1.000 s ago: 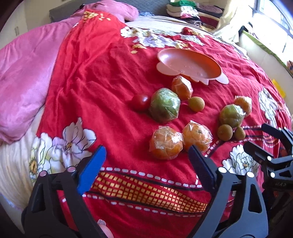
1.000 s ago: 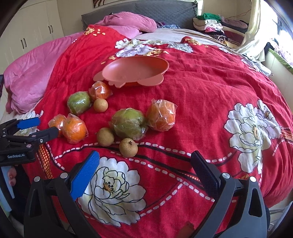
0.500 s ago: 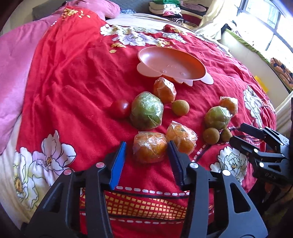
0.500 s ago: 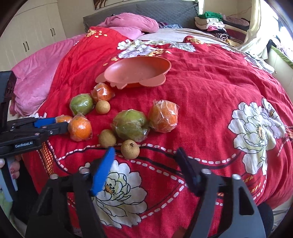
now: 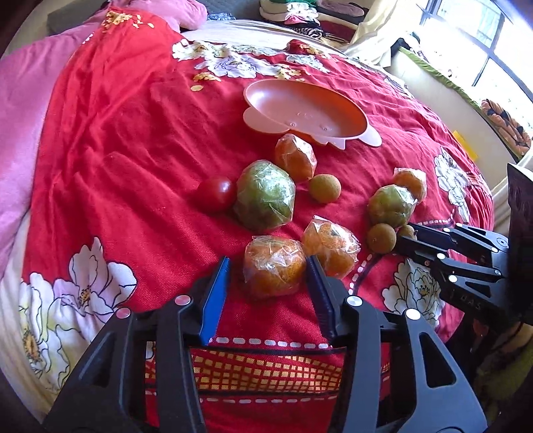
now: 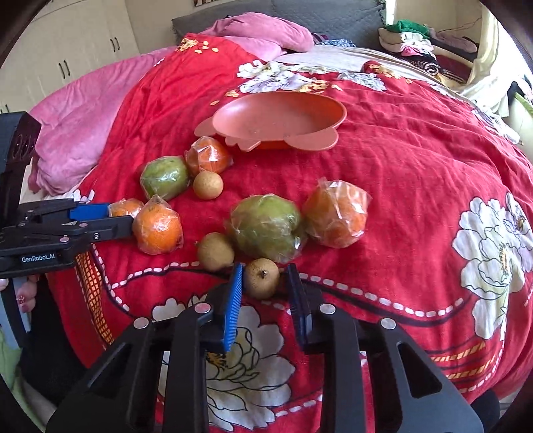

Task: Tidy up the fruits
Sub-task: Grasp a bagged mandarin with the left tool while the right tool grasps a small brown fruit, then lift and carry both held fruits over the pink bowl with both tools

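Left wrist | small brown fruit [image 5: 407,231] half-hidden behind right hand-held gripper [image 5: 404,240]

This is a bedroom in a home. A bed fills both views, spread with a red flowered quilt [image 6: 416,173] over a pink blanket [image 6: 76,133], with a pink pillow [image 6: 263,33] against a grey padded headboard [image 6: 333,16]. White wardrobe doors [image 6: 66,56] with dark handles line the wall on the left. Folded clothes [image 6: 413,40] are stacked at the bed's far corner, and a sunlit window [image 5: 489,43] stands to the right.
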`<state>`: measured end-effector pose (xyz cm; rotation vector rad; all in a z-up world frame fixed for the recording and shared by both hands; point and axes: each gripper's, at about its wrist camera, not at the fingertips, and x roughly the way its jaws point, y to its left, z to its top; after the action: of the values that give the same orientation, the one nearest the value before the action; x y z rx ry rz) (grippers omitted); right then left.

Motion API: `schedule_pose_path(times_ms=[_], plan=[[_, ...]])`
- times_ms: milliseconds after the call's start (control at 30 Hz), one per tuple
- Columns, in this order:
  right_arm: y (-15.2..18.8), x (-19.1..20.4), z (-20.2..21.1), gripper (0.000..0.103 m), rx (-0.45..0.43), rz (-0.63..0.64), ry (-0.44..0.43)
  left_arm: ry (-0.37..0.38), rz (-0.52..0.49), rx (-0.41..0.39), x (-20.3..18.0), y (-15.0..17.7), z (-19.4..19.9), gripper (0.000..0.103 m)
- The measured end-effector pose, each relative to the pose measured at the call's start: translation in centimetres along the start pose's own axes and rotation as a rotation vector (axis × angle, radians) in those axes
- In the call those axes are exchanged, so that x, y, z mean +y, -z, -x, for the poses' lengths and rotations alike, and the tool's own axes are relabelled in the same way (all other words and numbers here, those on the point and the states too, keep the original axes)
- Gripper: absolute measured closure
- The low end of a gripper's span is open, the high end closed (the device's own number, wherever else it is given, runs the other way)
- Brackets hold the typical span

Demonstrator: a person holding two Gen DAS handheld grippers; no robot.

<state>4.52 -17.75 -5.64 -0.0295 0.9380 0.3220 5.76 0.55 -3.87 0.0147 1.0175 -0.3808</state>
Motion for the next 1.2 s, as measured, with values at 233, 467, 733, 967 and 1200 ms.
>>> schedule_pose_path(times_ms=[233,467,733,967,1200], plan=[[0.1,-0.4,-0.6,0.08,0.001,-0.017,-0.022,0.0,0.01,0.004,0.1,-0.4,-0.7,0.061],[0.3,-1.3,0.3,0.082,-0.001,-0.056,-0.064,0.001,0.014,0.004,0.5,-0.1,-0.5,0.059],[0.3,-1.1,0.5,0.082,-0.009,-0.047,-0.062,-0.051,-0.011,0.02,-0.2,-0.1,-1.2,0.053],[0.3,-1.3,1.3,0.082,-0.028,-0.059,-0.073,-0.063,-0.012,0.008,-0.2,-0.5,-1.2,0.071],[0.0,-1.8,2.4,0.082,-0.052,-0.08,-0.082,-0.026,0.003,-0.017,-0.3,-1.4,0.6,0.072]])
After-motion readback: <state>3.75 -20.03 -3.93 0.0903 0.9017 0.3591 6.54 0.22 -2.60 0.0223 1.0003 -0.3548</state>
